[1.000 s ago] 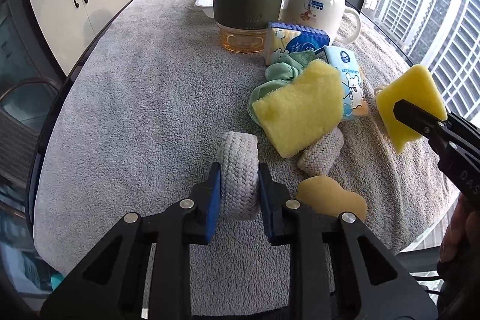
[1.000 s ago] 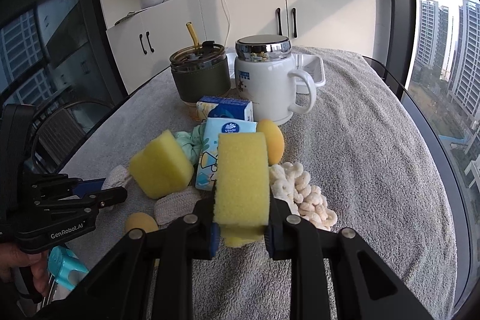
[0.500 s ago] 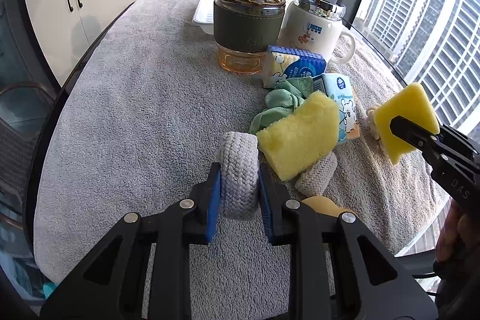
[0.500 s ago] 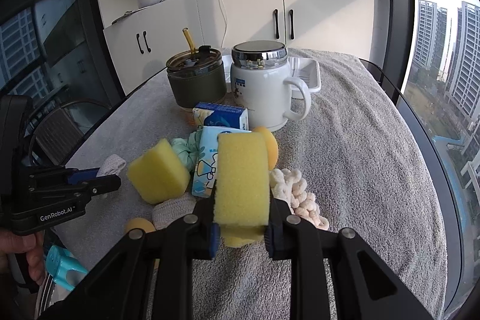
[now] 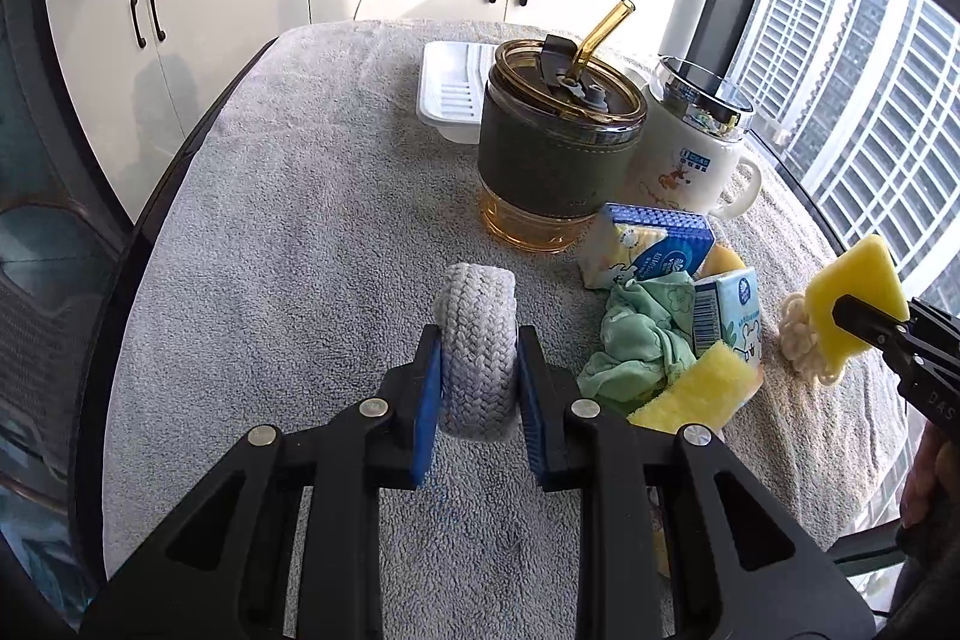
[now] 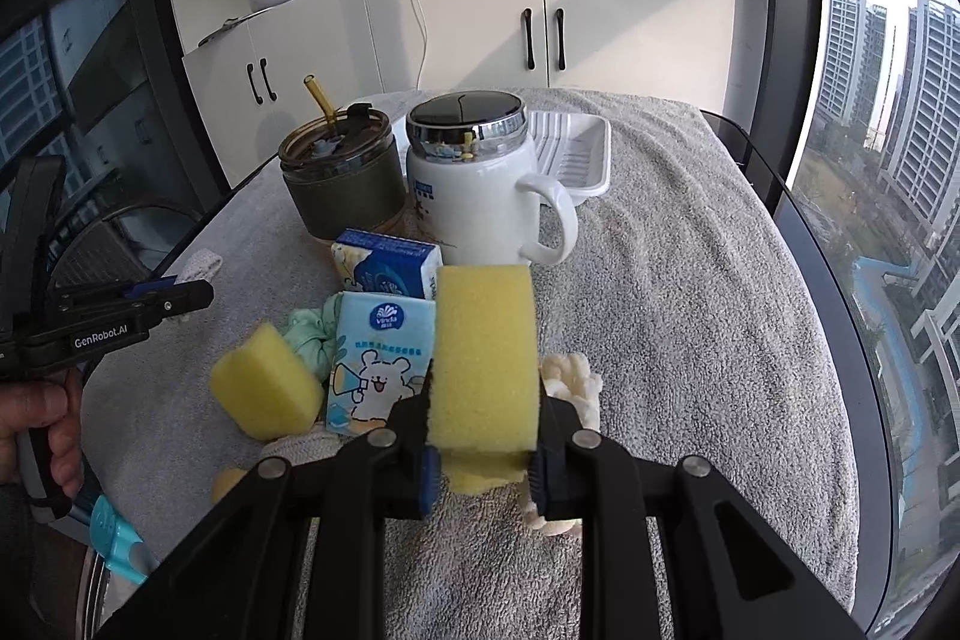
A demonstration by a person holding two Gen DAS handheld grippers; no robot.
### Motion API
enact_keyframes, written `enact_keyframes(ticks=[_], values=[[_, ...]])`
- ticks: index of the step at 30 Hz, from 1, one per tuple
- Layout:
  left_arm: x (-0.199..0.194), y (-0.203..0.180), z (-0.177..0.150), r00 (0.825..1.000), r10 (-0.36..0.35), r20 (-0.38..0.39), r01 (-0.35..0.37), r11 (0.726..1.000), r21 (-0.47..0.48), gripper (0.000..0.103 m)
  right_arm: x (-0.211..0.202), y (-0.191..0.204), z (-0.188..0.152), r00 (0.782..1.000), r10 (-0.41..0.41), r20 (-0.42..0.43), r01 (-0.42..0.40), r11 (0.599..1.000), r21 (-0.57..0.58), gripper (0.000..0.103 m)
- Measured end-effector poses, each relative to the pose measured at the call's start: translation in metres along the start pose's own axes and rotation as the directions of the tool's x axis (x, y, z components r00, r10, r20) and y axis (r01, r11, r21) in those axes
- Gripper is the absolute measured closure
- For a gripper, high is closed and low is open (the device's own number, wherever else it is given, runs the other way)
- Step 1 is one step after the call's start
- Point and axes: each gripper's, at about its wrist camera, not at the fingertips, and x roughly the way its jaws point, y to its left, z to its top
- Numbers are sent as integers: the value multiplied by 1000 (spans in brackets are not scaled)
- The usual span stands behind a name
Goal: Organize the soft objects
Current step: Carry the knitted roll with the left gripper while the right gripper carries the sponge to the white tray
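Now grey braided roll point(image 5: 477, 340) clamped between left hand-held gripper point(image 5: 478, 382) pads

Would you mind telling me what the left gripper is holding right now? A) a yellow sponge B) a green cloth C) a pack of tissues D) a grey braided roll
D: in the left wrist view the left gripper has its blue pads pressed against both sides of the grey braided roll, while the yellow sponge sits in the right gripper.
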Motion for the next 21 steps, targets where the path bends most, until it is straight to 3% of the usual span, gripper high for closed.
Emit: enact_keyframes(ticks=[11, 17, 21], values=[[20, 43, 45, 998, 44, 50, -46, 998, 33, 81, 18, -53, 41, 999, -42, -34, 42, 999, -9, 79], [20, 63, 94, 991, 77, 112, -90, 990, 113, 81, 40, -110, 85, 996, -58, -72, 60, 998, 17, 79], [32, 61, 134, 990, 78, 122, -99, 978, 181, 81, 54, -118, 126, 995, -57, -79, 55, 998, -30, 79]])
